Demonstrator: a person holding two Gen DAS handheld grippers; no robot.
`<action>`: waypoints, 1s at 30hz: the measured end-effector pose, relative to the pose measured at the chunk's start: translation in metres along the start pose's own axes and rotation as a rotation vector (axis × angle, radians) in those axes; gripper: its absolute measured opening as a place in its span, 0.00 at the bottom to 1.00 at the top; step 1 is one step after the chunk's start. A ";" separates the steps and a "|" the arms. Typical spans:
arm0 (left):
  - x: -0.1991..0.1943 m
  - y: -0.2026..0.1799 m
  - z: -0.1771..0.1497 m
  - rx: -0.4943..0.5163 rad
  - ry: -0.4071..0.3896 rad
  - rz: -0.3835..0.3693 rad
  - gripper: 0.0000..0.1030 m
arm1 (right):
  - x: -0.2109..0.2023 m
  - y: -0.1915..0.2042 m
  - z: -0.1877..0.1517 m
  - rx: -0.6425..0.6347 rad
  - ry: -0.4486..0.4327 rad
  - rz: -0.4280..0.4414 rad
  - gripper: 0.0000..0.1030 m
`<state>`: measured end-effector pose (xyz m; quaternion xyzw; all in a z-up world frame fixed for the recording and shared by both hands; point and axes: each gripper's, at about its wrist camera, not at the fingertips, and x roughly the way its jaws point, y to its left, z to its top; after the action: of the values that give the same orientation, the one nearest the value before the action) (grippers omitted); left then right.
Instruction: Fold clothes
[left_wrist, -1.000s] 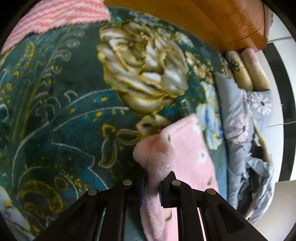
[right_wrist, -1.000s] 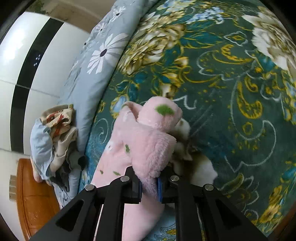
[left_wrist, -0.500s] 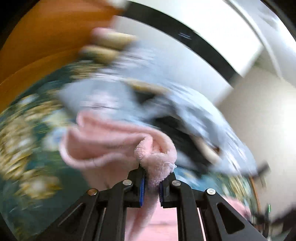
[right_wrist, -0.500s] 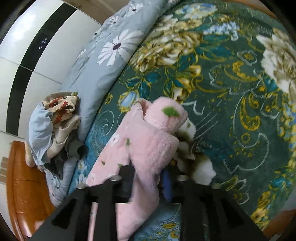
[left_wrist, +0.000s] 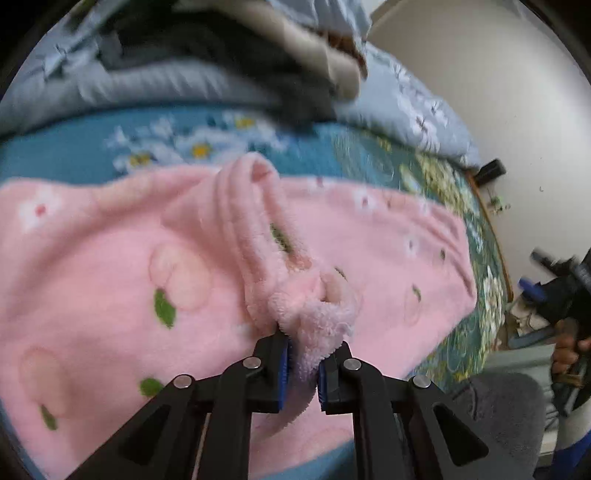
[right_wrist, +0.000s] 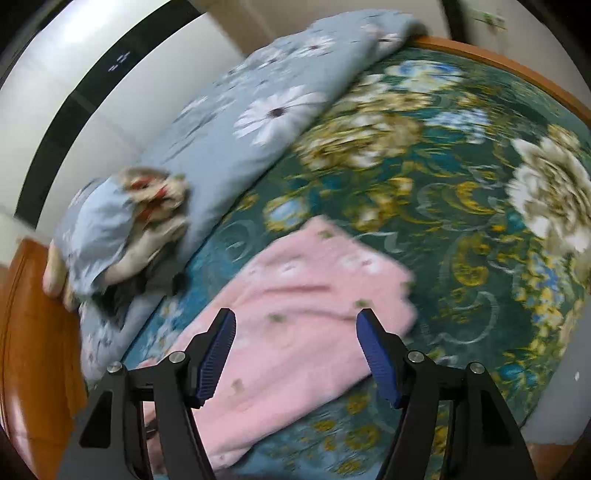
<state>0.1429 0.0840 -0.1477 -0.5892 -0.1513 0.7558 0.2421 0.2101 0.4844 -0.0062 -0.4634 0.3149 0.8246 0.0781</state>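
Presently the left gripper is pinched tight on a bunched edge of the pink fleece garment, a tuft of pile squeezed between its blue pads. From that tuft a raised ridge of fabric runs away from the jaws, over the main body of the garment, which lies spread beneath on the green floral bedspread. The right gripper is opening, its jaws wide apart with nothing between them; in its view the garment lies flat below and beyond the fingers, untouched by them. Judged from this, one fold is being laid over, with the right side released. The left edge remains to be set down, and further folds and smoothing appear outstanding. A heap of other clothes rests near the grey-blue quilt, apparently unfolded.
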 end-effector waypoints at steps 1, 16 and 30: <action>0.003 0.000 -0.001 -0.006 0.011 0.007 0.14 | 0.005 0.017 -0.003 -0.028 0.028 0.024 0.67; -0.095 0.090 -0.024 -0.248 -0.044 -0.025 0.53 | 0.171 0.203 -0.128 -0.381 0.602 0.049 0.67; -0.103 0.159 -0.072 -0.375 -0.011 0.146 0.53 | 0.198 0.206 -0.148 -0.375 0.675 -0.060 0.12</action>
<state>0.2023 -0.1095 -0.1639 -0.6293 -0.2479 0.7331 0.0719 0.1188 0.2020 -0.1298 -0.7240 0.1530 0.6663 -0.0919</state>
